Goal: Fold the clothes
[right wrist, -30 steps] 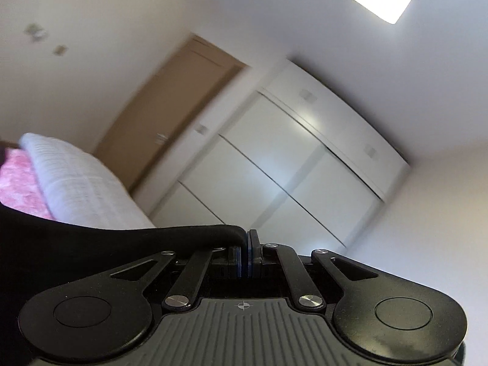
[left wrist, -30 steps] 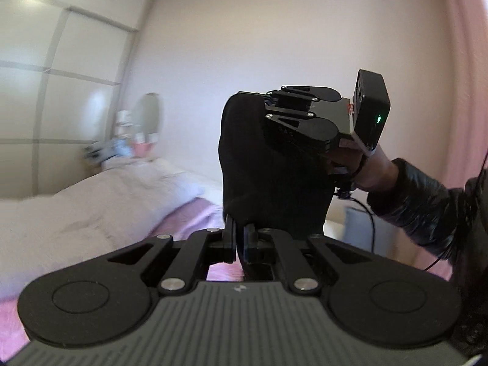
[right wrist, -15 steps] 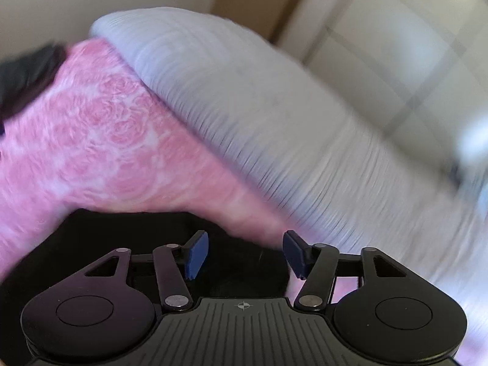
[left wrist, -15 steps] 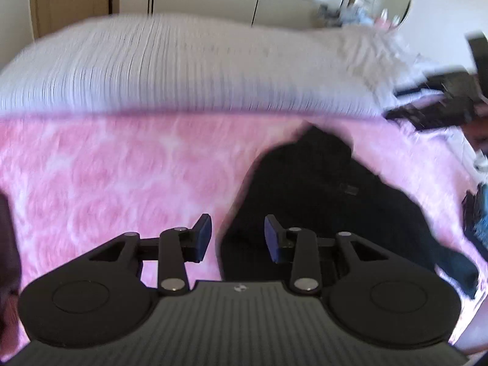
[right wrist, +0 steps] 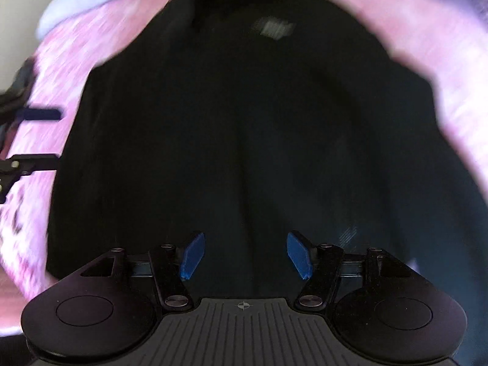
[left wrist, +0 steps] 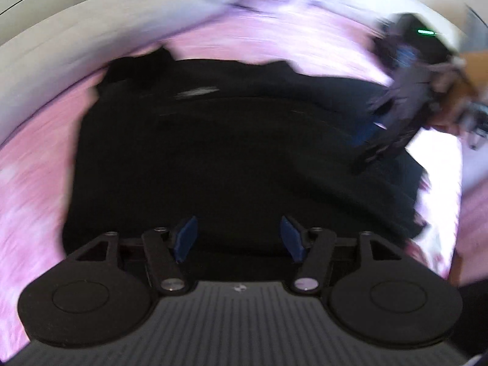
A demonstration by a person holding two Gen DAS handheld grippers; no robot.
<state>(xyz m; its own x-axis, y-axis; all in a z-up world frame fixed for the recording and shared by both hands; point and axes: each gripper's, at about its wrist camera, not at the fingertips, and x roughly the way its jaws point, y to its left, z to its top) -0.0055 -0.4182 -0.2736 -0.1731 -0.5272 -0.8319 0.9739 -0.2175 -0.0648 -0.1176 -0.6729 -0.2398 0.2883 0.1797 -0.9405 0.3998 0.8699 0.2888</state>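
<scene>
- Both tongs stand spread with nothing between the pads; both wrist views are motion-blurred, so we keep fine detail out.
- Left wrist view: left gripper (left wrist: 238,238) jaws are opening, blue pads (left wrist: 184,238) well apart, no cloth pinched. It points down at the black garment (left wrist: 228,152), which lies spread on the pink bedspread (left wrist: 33,164). A pale blanket (left wrist: 76,39) runs along the far edge of the bed.
- Same view, upper right: right gripper (left wrist: 393,106) hangs over the garment's far side, held by the person's hand (left wrist: 457,91). Too smeared there to read its jaws.
- Right wrist view: right gripper (right wrist: 245,254) jaws are opening too, pads (right wrist: 192,256) clear of fabric. The garment fills most of the frame, a small pale label (right wrist: 274,29) towards its far end, pink bedspread on both sides. The other tool's fingers (right wrist: 33,161) poke in at the left edge, over the bedspread beside the cloth.
- Our read: garment is laid down, released, not folded yet; next comes picking grip points for the first fold.
- To do it well: we pinch one layer only, right at an edge or corner, both sides at matching points.
- Lift low, carry the edge over evenly, and lay it down before letting go, so the dark cloth does not bunch.
</scene>
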